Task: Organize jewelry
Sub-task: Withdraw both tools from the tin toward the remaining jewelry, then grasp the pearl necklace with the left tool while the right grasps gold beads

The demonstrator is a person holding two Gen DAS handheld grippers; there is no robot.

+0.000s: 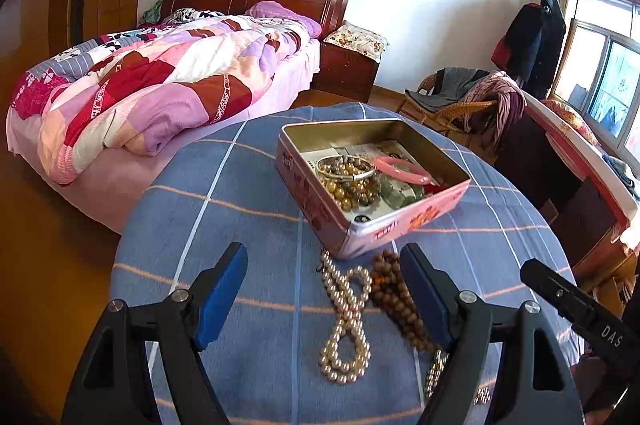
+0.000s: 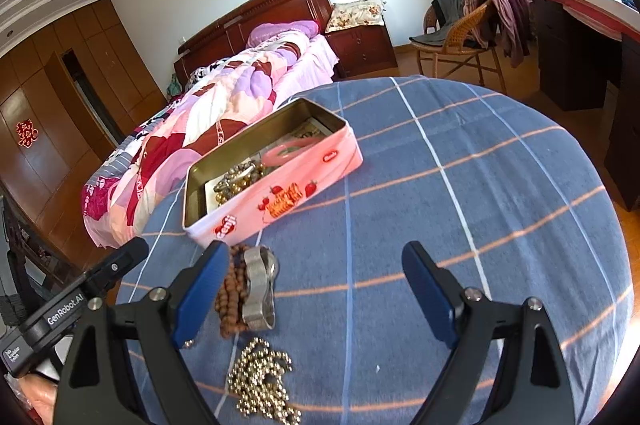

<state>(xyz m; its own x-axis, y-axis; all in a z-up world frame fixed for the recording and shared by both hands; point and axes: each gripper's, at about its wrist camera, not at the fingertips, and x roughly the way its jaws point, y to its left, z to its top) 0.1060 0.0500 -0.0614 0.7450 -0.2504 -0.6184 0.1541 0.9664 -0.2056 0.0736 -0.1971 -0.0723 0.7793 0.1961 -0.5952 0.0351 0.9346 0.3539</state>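
A pearl necklace (image 1: 346, 321) lies in a loose figure-eight on the blue checked cloth (image 1: 248, 185) of a round table, just in front of the open pink tin (image 1: 360, 225), its long axis running from the tin's near corner back toward me. Beside it, touching along one edge, sits a bunched strand of brown wooden beads (image 1: 394, 291), and a silver bracelet (image 2: 260, 289) rests on those beads in my right-hand view. A heap of small gold beads (image 2: 262, 381) lies nearest me.

I judge the pearls light, limp and slippery: they will sag and swing from any single pinch, so I would take them at the crossing of the figure-eight, where two runs of the strand can be caught at once. The wooden beads look rougher and easier to grip as a bundle. The bracelet looks stiff and should lift by its rim.

The tin, angled with one corner toward me, already holds a pink bangle (image 1: 404, 169), a silver bangle (image 1: 346, 171) and mixed beads (image 1: 356, 185).

My left gripper (image 1: 324, 297) hangs over the pearls with its blue pads spread wide, holding nothing. My right gripper (image 2: 316, 293) is equally wide and empty, its left pad just beside the wooden beads, mostly bare cloth between the fingers.

Behind the table are a bed (image 1: 160, 85) with a patchwork quilt and a wicker chair (image 1: 460, 105).
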